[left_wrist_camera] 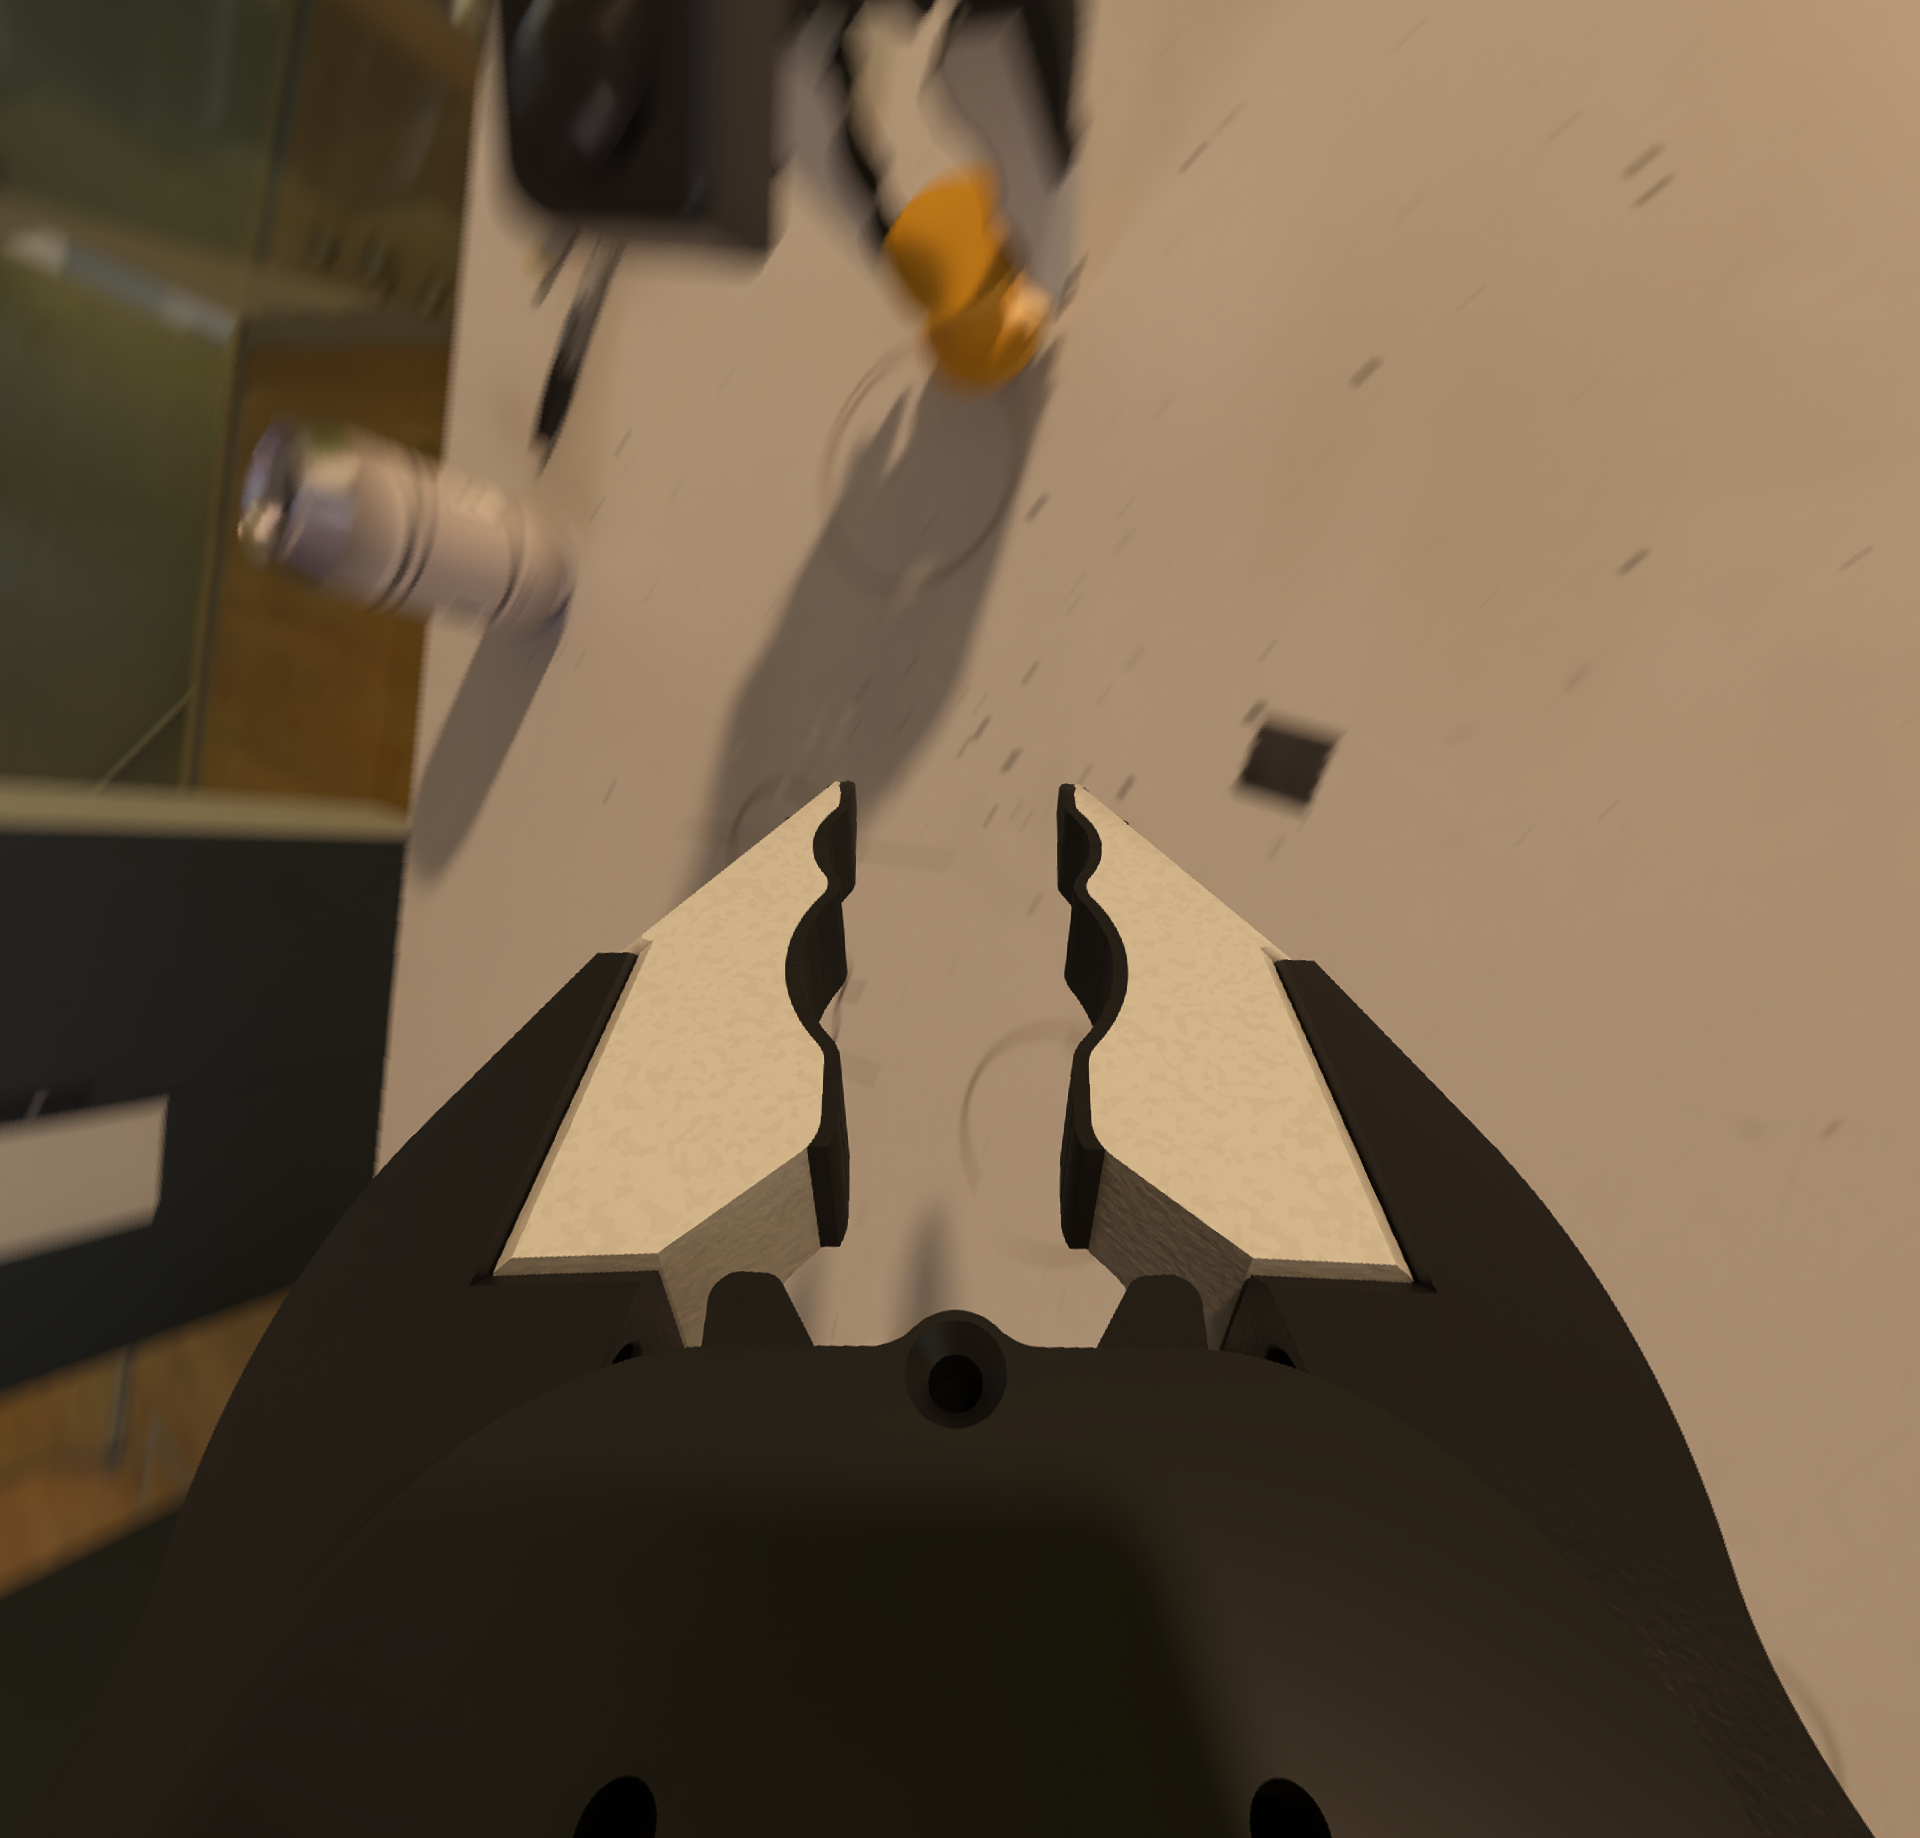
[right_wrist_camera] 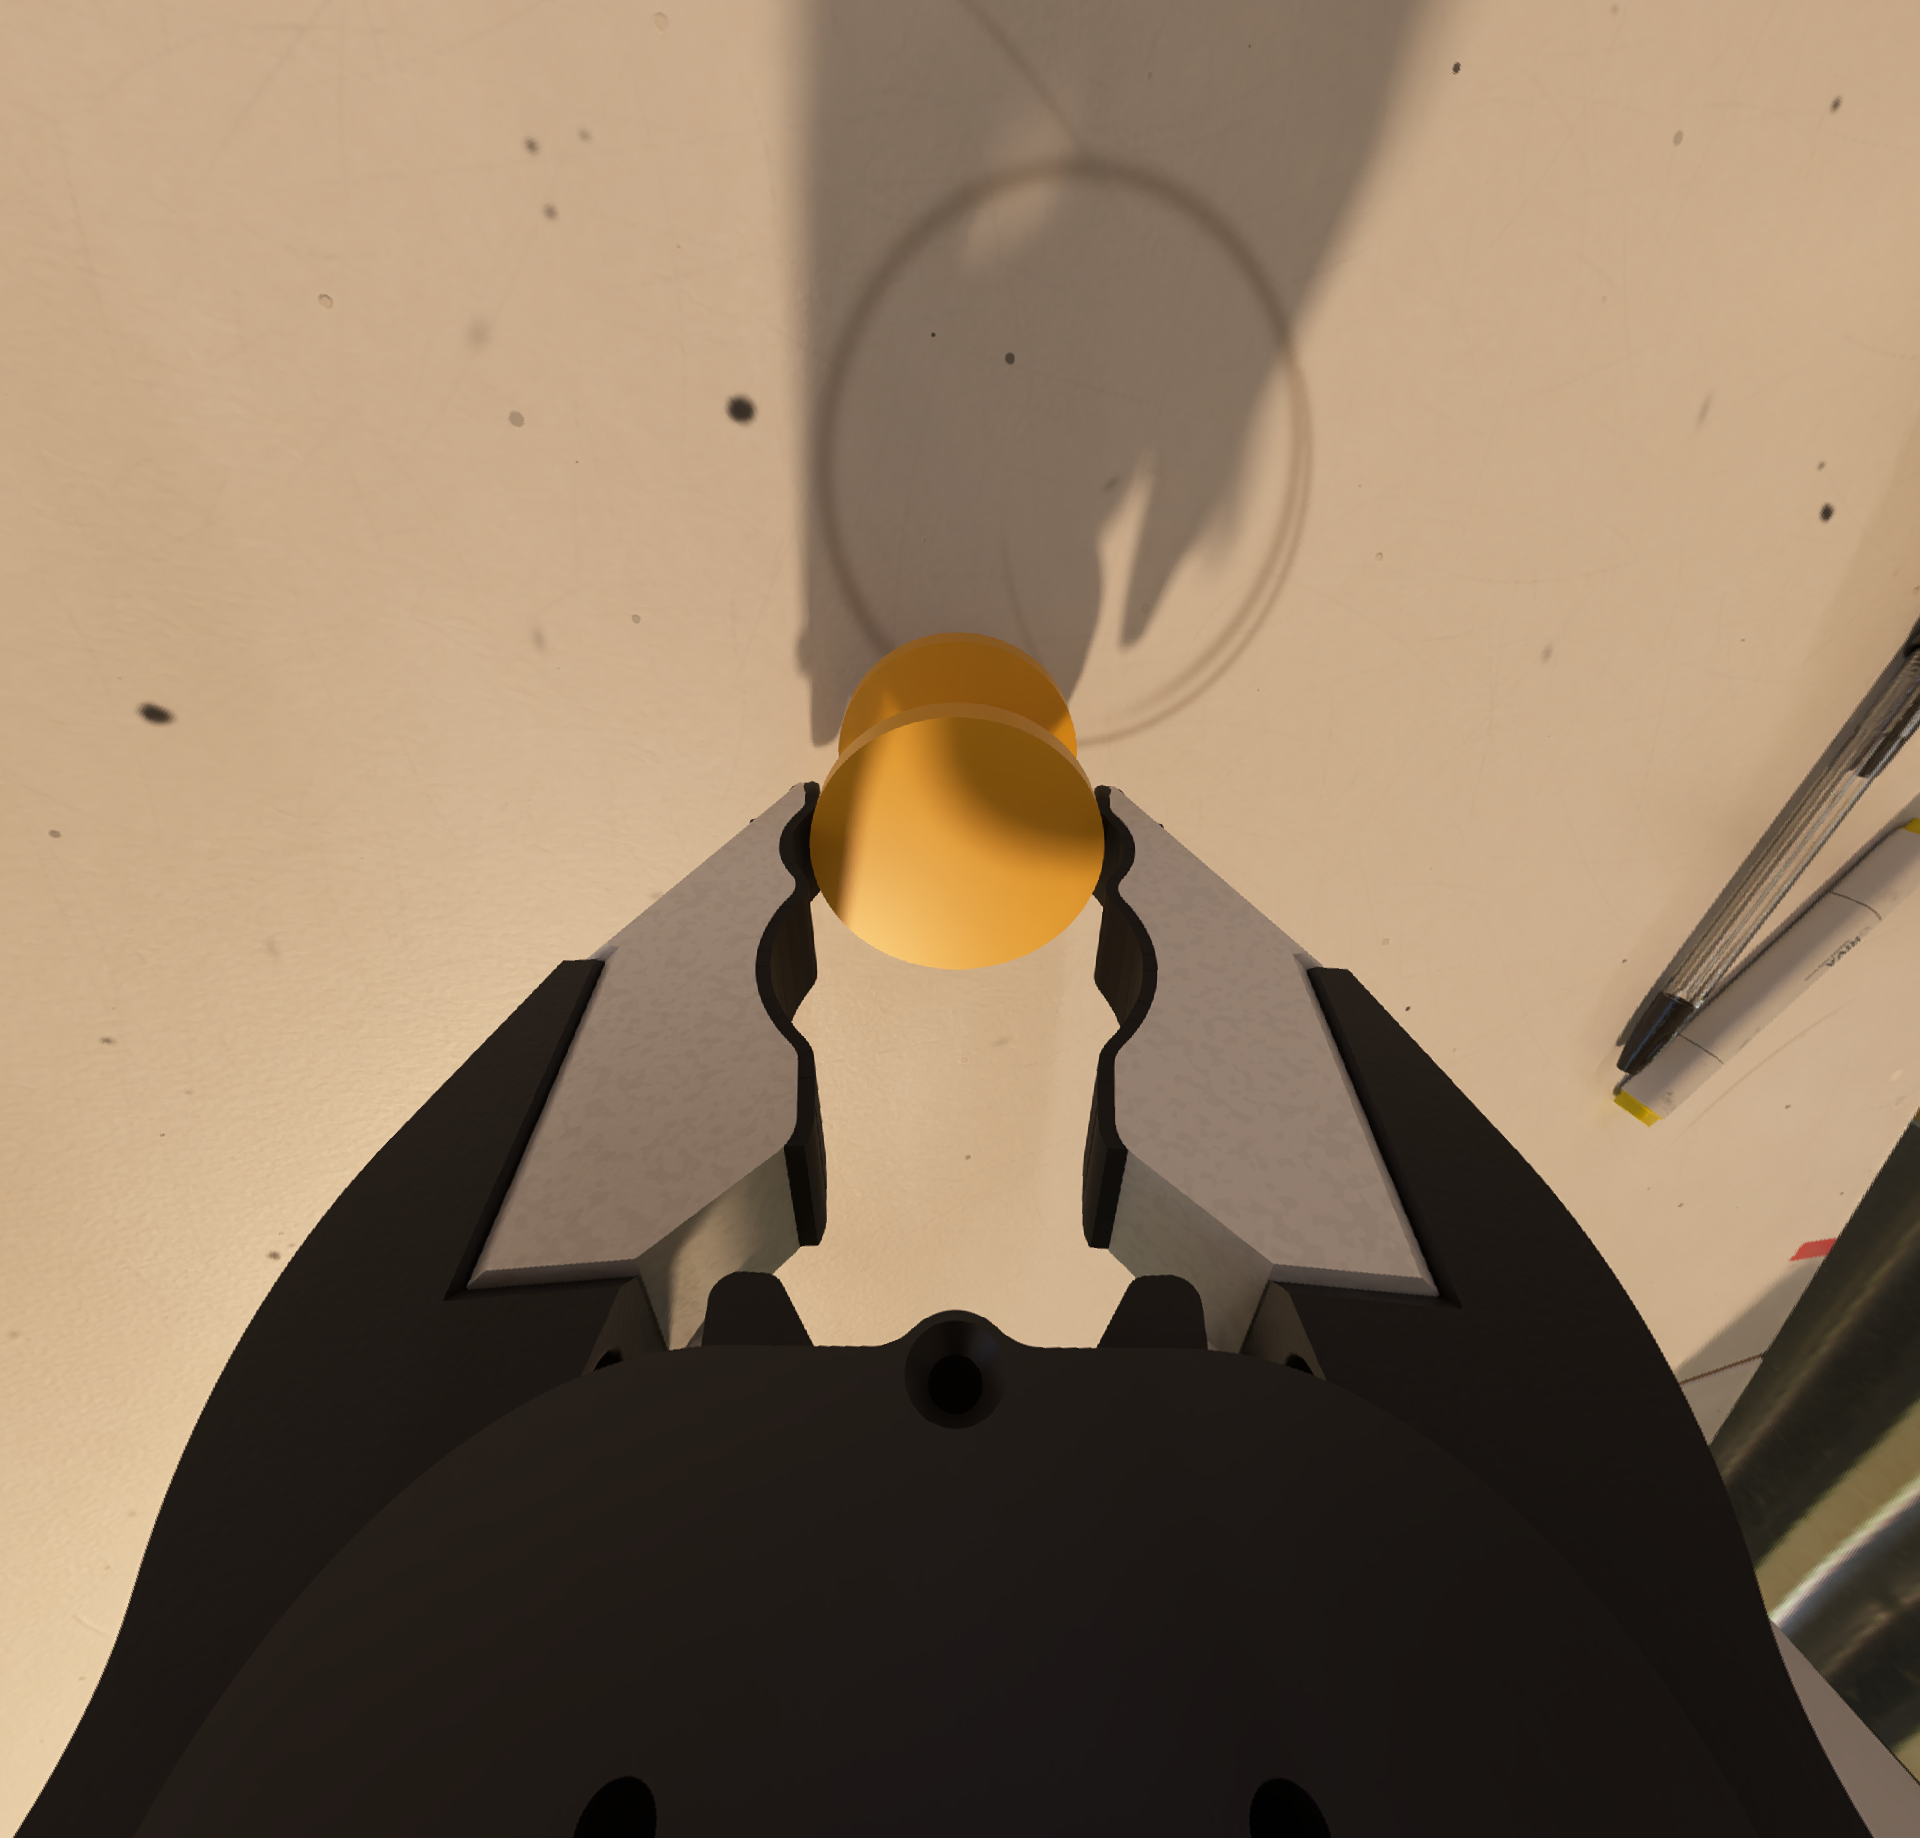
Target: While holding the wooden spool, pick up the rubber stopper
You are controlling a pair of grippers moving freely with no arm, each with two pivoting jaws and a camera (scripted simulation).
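The orange wooden spool [right_wrist_camera: 956, 832] is clamped at one flange between the fingertips of my right gripper [right_wrist_camera: 956, 812], held above the beige table [right_wrist_camera: 416, 541]. In the left wrist view the spool [left_wrist_camera: 961, 276] shows blurred, held by the right gripper [left_wrist_camera: 935, 126] far ahead. My left gripper [left_wrist_camera: 956, 812] is open and empty above the table. A small dark square object [left_wrist_camera: 1288, 765] lies on the table ahead and to its right; it may be the rubber stopper, but I cannot tell.
A silver cylinder [left_wrist_camera: 405, 531] lies near the table's left edge [left_wrist_camera: 436, 645], with shelving beyond it. A dark pen [right_wrist_camera: 1787, 853] and a white marker [right_wrist_camera: 1766, 988] lie at the right. A faint ring mark [right_wrist_camera: 1070, 448] is on the tabletop.
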